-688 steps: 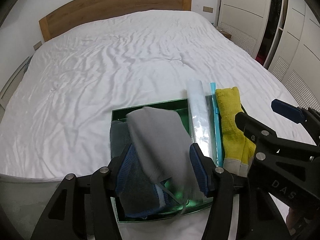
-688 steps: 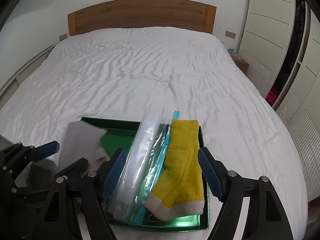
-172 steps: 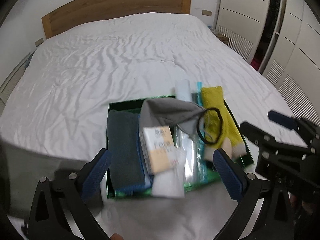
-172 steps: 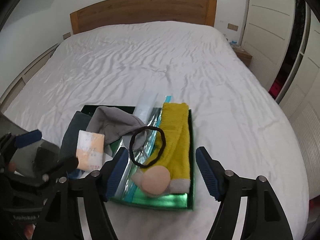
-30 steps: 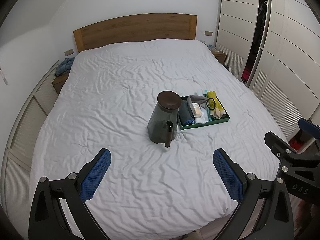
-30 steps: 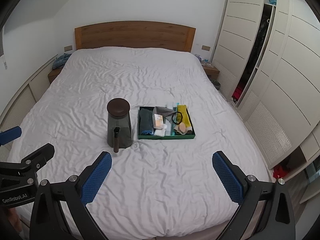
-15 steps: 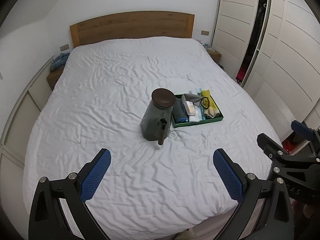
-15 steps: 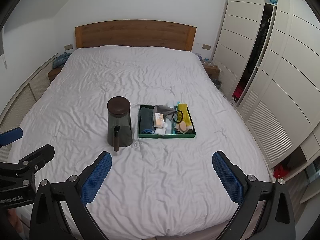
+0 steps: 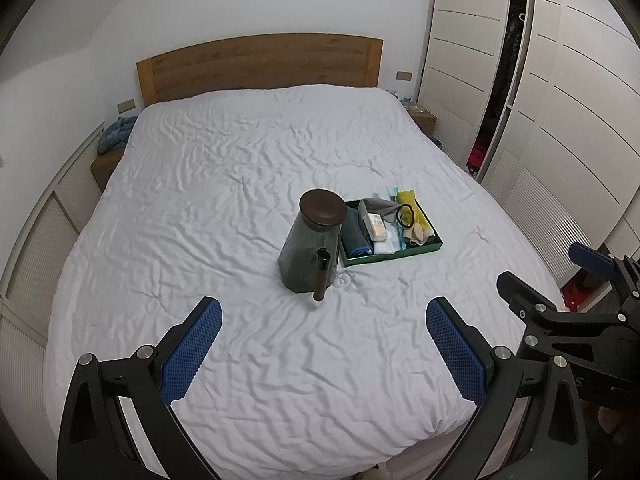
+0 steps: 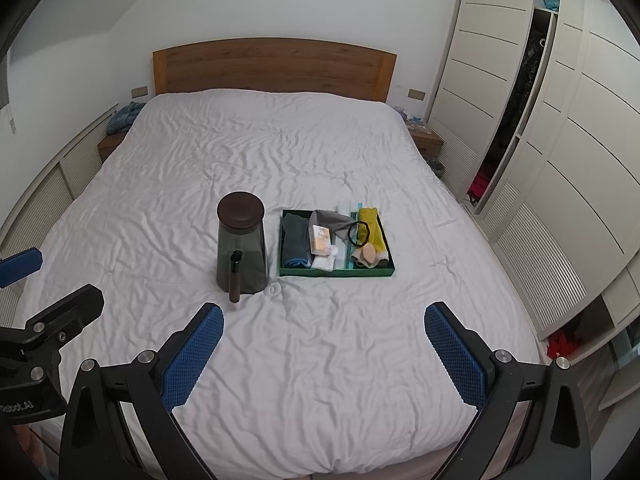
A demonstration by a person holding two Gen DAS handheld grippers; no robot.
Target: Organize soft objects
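A green tray (image 10: 338, 271) (image 9: 394, 255) sits on the white bed, far from both grippers. It holds a folded dark towel (image 10: 294, 238), a grey cloth (image 10: 332, 220), a small orange pack (image 10: 320, 239), a black hair band (image 10: 358, 233), a yellow towel (image 10: 372, 226) and a beige puff (image 10: 369, 255). My left gripper (image 9: 322, 354) and my right gripper (image 10: 324, 354) are both open and empty above the foot of the bed.
A dark jug (image 10: 241, 246) (image 9: 314, 250) with a brown lid stands left of the tray. White wardrobe doors (image 10: 560, 152) line the right wall. A wooden headboard (image 10: 276, 68) is at the far end. A bedside shelf with blue cloth (image 10: 124, 118) is at the left.
Both grippers have stayed pulled back from the tray at the foot of the bed; the left view has shifted slightly. The tray's contents have not moved.
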